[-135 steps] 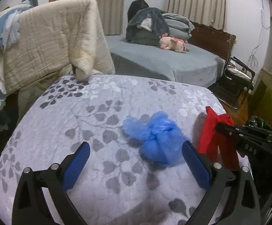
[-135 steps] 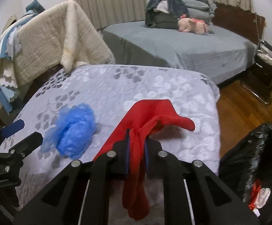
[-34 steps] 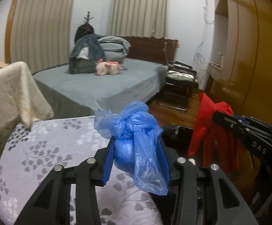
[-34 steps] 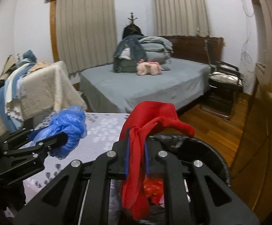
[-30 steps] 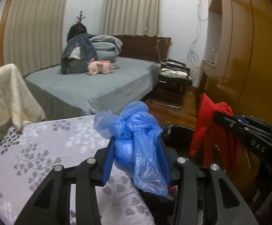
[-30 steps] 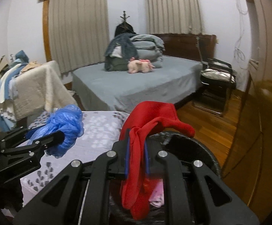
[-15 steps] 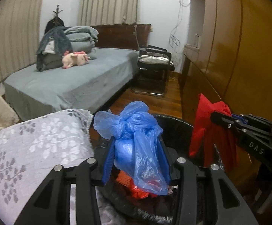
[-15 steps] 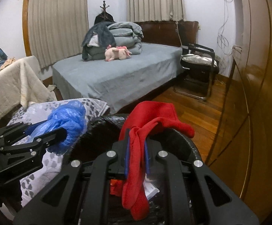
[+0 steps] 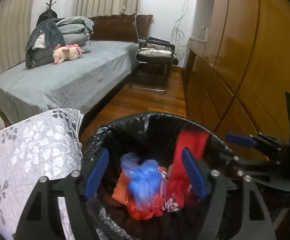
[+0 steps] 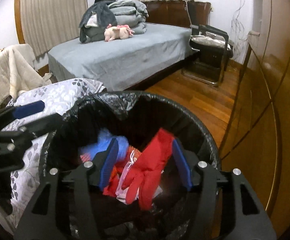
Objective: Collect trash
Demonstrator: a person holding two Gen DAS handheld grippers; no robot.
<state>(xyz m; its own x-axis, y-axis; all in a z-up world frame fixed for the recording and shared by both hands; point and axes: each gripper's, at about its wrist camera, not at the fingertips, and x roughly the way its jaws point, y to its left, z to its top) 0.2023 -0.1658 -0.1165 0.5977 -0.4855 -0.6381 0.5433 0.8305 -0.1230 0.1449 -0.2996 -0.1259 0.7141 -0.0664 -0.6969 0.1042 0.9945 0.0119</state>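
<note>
Left gripper point(image 9: 145, 173) opening, blue bag point(image 9: 143, 182) loose between its pads, blurred, low centre, over the bin point(image 9: 157, 118) | right gripper point(image 10: 143, 165) opening, red cloth point(image 10: 151, 164) slack between, long axis running upper right to lower centre | risk: cloth could snag on rim or a pad and hang outside.

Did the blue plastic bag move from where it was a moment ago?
Yes. The blue plastic bag dropped from between the left claw's opening jaws into the black bin.
</note>
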